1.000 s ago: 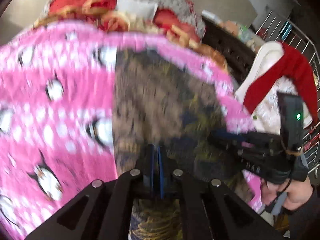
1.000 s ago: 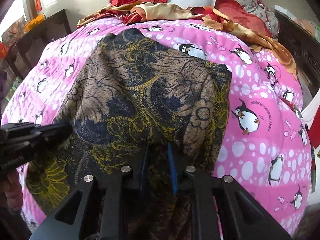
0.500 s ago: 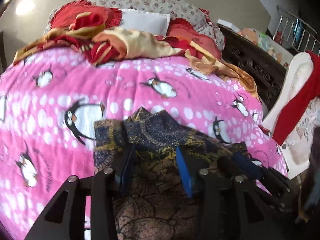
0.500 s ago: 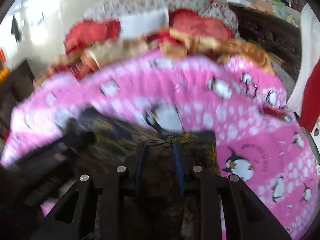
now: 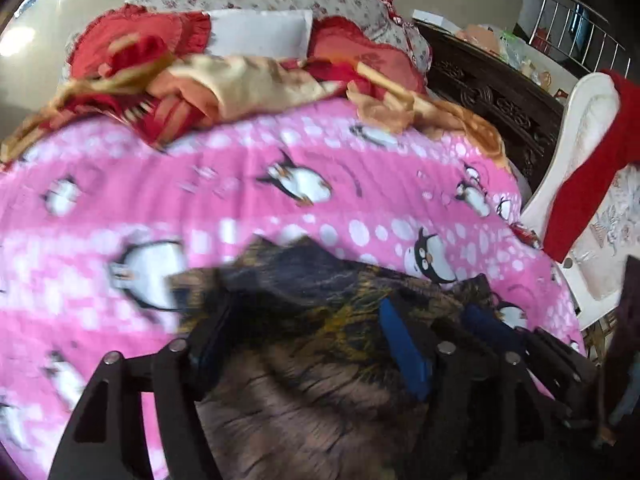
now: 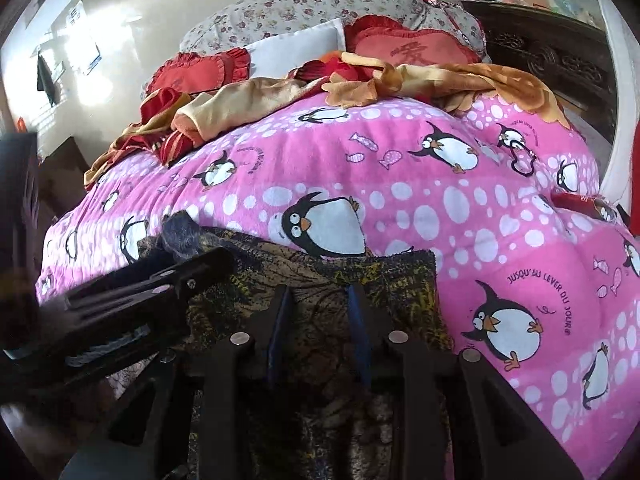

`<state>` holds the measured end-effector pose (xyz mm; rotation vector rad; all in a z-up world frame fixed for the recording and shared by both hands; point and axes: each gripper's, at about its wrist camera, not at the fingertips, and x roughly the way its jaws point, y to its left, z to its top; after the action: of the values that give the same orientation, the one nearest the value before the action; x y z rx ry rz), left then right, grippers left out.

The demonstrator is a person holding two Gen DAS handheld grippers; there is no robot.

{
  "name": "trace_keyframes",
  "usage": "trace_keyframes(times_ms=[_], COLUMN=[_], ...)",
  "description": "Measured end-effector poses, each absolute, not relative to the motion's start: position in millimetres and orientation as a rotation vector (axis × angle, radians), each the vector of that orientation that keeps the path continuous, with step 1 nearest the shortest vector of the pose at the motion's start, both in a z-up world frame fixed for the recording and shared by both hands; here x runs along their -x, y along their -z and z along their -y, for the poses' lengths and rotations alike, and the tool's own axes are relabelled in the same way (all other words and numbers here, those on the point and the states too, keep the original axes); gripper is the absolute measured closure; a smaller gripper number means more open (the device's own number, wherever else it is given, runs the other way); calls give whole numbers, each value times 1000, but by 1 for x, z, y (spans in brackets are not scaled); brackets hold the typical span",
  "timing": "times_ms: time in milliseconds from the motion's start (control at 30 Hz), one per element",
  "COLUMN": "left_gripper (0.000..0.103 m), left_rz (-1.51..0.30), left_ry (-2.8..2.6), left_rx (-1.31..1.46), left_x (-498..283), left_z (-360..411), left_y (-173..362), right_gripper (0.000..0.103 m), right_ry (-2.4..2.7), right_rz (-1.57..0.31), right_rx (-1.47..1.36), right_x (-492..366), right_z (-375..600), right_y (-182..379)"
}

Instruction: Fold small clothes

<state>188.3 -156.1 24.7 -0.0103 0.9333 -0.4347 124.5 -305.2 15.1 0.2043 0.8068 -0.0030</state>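
A dark garment (image 5: pixel 320 360) with a brown, black and yellow pattern lies folded on the pink penguin blanket (image 5: pixel 240 184), near the camera. My left gripper (image 5: pixel 304 320) is over its far edge; the jaws are opening wide and the pads stand clear of the cloth beneath. My right gripper (image 6: pixel 320 312) hovers over the same garment (image 6: pixel 320 280) near its right corner, jaws opening, with cloth under the gap and nothing pinched. Each gripper shows in the other's view: the right gripper (image 5: pixel 500 340) on the right, the left gripper (image 6: pixel 160 292) on the left.
Red and gold clothes (image 6: pixel 240 100) and red cushions (image 6: pixel 408 48) are piled at the head of the bed against a floral pillow (image 6: pixel 320 4). A dark carved cabinet (image 5: pixel 500 100) and a white chair with a red cloth (image 5: pixel 588 168) stand on the right.
Both grippers were shut on the spread garment a second ago. They brought its edge over, so it now lies folded low on the blanket, and both sets of jaws have opened off it.
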Motion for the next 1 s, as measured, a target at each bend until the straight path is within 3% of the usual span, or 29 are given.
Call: trace_keyframes(times_ms=[133,233,433,600,667,733,867,1000], left_gripper=[18,17,17,8,7,7,8,18], left_rz=[-833,-870,-1045,-1076,-1085,-1092,-1087,-1070], left_ry=[459,508,638,700,730,742,739,725], left_rx=[-15,-39,101,195,243,268,246,200], left_x=[-138,-99,-72,-86,-95,-102,-102,-96], left_z=[110,89,80,87,92,97,104,101], left_y=[-58,-46,12,23,23,23,21,22], right_gripper=[60,58,58,56,37,29,29,29], right_ry=[-6,-132,-221,-186,-179,-163,-253,-320], right_rz=[-783,-740,-910,-788,-738,-774,-874,-898], right_rx=[-107,-15,81,-72,-147,-261,-523,-602], right_x=[-89,-41,-8,12,16,7,-18,-43], right_z=[300,285,274,314,338,361,387,389], right_y=[-56,-75,-18,-59,-64,-51,-7,20])
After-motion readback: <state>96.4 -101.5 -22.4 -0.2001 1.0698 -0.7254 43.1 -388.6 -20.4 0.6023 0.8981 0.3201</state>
